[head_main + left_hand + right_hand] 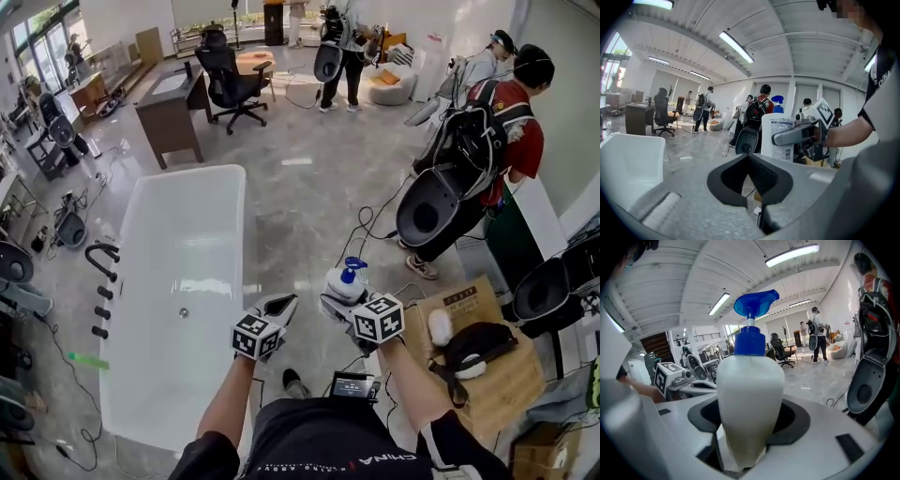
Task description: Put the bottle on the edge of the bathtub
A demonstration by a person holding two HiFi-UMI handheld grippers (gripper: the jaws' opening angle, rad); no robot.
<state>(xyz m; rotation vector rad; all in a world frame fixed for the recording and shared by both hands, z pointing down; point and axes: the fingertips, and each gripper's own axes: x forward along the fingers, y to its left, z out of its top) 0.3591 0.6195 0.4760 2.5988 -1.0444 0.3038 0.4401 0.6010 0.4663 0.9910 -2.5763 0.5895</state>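
So you're mid-carry, right tool (337,302) clamped on the bottle (348,284) just right of the bathtub (236,234), left tool (279,309) closed on nothing, so next swing left and set it upright on the rim.

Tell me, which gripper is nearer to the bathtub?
Left. The left gripper is just beside the right rim of the bathtub, near its close corner. The right gripper, holding the bottle, is farther right, over the floor.

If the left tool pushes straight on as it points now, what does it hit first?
Probably the bottle held in the right tool, just right of the left tool's line; depth is unclear.
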